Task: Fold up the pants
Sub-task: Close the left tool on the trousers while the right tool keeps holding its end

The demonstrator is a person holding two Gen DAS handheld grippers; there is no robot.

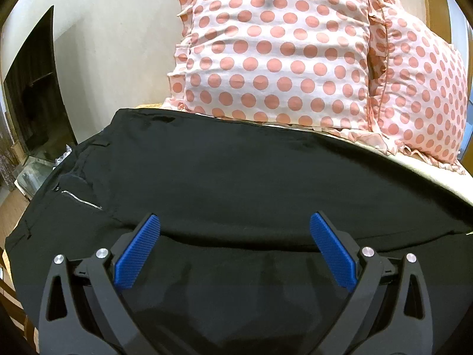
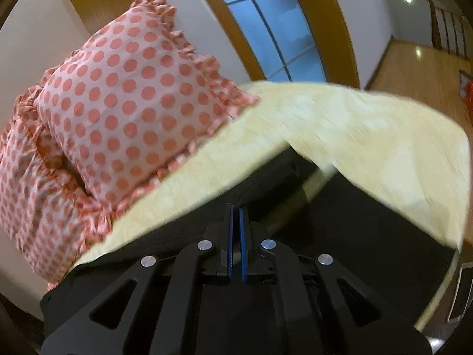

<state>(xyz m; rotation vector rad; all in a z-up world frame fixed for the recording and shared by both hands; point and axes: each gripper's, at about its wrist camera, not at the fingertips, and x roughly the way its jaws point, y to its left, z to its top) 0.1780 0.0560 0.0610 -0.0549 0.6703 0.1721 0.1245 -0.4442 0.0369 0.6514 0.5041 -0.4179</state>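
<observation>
Black pants [image 1: 230, 177] lie spread on a cream bed, waistband and silver zipper [image 1: 81, 199] at the left. My left gripper [image 1: 235, 222] is open, its blue pads [image 1: 139, 254] wide apart just above the pants near a fold line, holding nothing. In the right wrist view my right gripper [image 2: 236, 210] has its blue pads pressed together over the black pants [image 2: 369, 236] at the leg end; whether cloth is pinched between them cannot be told. The legs there split apart with cream bed showing between.
Two pink polka-dot pillows [image 1: 280, 50] lie at the far side of the bed, also in the right wrist view [image 2: 133, 109]. The cream bed cover [image 2: 354, 124] extends right. A dark cabinet [image 1: 35, 94] stands left; a window [image 2: 272, 23] and wooden floor lie beyond.
</observation>
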